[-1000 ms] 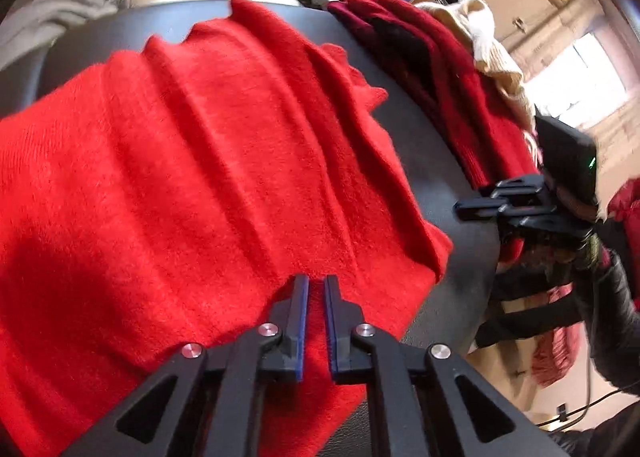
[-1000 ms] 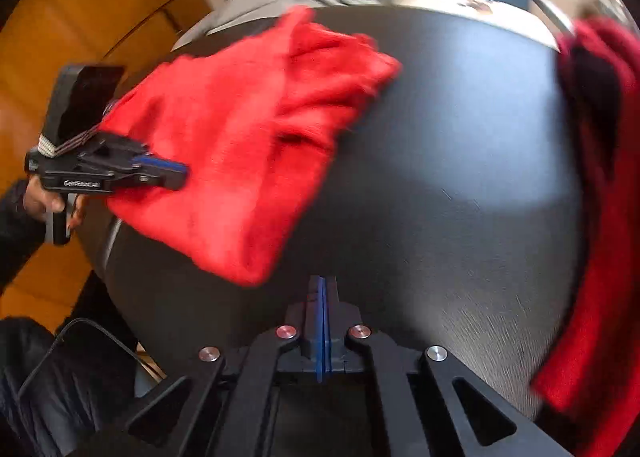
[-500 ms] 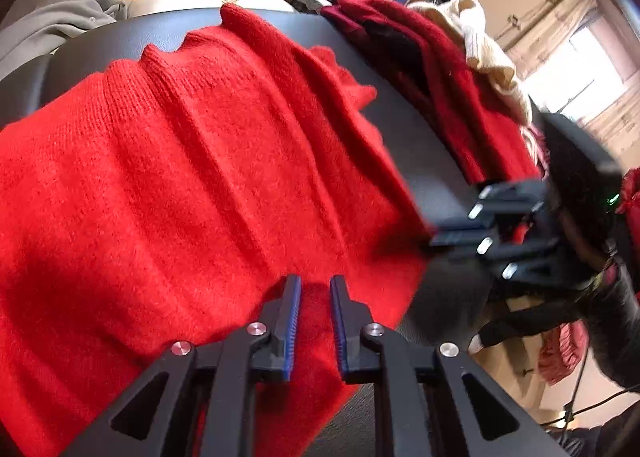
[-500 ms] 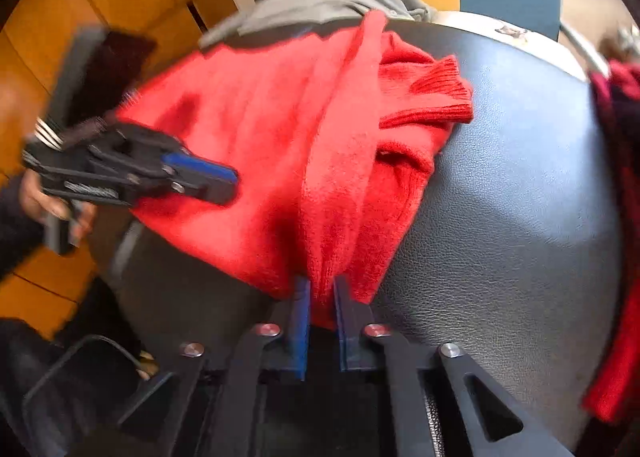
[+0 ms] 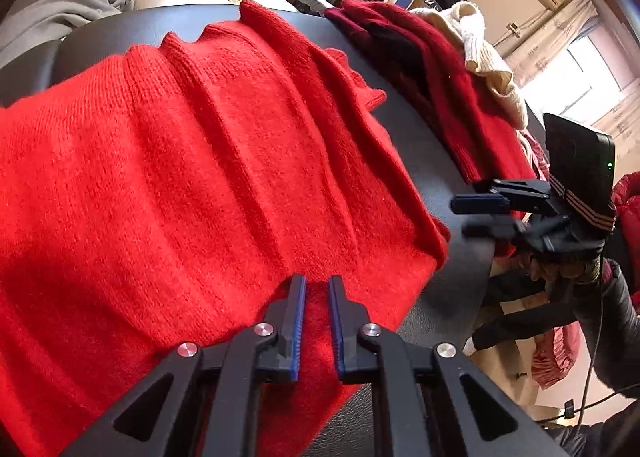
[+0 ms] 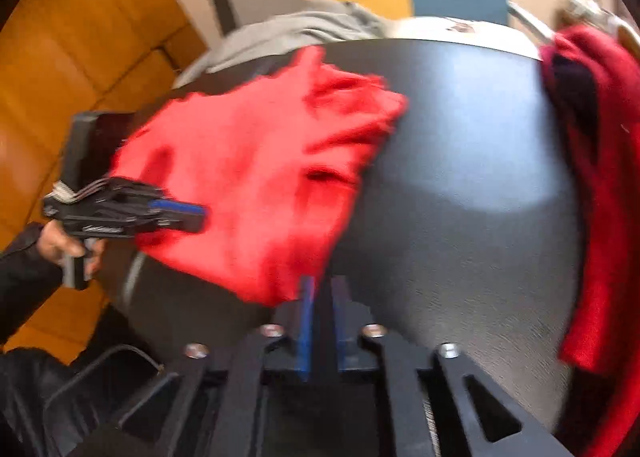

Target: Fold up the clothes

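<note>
My left gripper (image 5: 317, 289) sits slightly parted over the near edge of the red sweater (image 5: 192, 177) on the black table (image 5: 448, 161), gripping nothing. My right gripper (image 6: 323, 289), narrowly parted and empty, is just beside the sweater's corner.

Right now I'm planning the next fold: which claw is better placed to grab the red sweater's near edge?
Left. The left claw is open right over the red sweater; the right claw sits off its corner.

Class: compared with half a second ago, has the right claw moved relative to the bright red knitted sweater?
Yes. The right claw has drawn back off the bright red knitted sweater.
</note>
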`<state>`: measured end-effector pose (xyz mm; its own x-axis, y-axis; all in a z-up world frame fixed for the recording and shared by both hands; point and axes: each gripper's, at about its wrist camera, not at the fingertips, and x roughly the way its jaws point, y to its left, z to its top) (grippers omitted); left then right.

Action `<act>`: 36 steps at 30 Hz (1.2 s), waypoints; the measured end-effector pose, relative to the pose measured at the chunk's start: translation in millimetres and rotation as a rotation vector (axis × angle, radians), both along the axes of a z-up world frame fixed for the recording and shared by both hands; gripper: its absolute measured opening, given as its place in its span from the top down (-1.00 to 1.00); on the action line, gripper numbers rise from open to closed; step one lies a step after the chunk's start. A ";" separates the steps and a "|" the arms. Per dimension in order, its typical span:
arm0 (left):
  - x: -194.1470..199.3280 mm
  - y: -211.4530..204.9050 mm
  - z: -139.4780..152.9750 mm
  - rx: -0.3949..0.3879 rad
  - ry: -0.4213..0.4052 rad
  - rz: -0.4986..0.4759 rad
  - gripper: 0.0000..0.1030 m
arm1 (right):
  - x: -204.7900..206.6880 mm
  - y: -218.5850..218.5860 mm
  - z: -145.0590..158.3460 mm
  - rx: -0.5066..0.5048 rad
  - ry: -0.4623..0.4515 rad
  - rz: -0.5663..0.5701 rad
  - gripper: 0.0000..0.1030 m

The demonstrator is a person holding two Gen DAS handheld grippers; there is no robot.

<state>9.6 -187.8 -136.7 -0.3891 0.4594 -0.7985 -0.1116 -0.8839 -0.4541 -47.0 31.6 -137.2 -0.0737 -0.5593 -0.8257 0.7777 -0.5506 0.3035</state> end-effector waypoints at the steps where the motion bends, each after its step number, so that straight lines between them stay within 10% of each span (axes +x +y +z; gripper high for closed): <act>1: -0.3 1.1 0.4 -0.004 -0.002 -0.002 0.77 | 2.5 -6.6 -1.2 -0.007 -0.007 0.025 -0.18; 3: -1.8 3.1 0.9 -0.012 -0.005 -0.007 0.77 | 11.1 -23.2 -7.7 0.031 0.020 0.080 -0.16; 5: -3.7 6.1 1.7 -0.031 -0.011 -0.024 0.77 | 17.9 -40.1 -16.5 0.107 0.064 0.108 0.73; 10: -8.2 13.6 2.7 -0.079 -0.022 -0.067 0.81 | 24.5 -44.7 13.1 0.144 0.169 0.121 0.81; 13: -1.1 4.8 -2.4 -0.032 -0.012 -0.020 0.83 | 15.7 -36.1 -18.2 0.244 0.127 0.088 1.00; 25: 27.5 -8.6 12.4 0.080 0.119 0.162 0.68 | 29.5 -61.2 29.2 0.006 0.091 0.026 0.97; 30: 114.3 -83.6 50.6 0.168 0.257 0.360 0.58 | 51.8 -98.0 9.7 -0.052 0.015 0.086 0.96; 36: 231.7 -205.3 54.5 0.188 0.289 0.578 0.43 | 64.3 -124.9 -9.8 0.002 0.000 0.093 0.44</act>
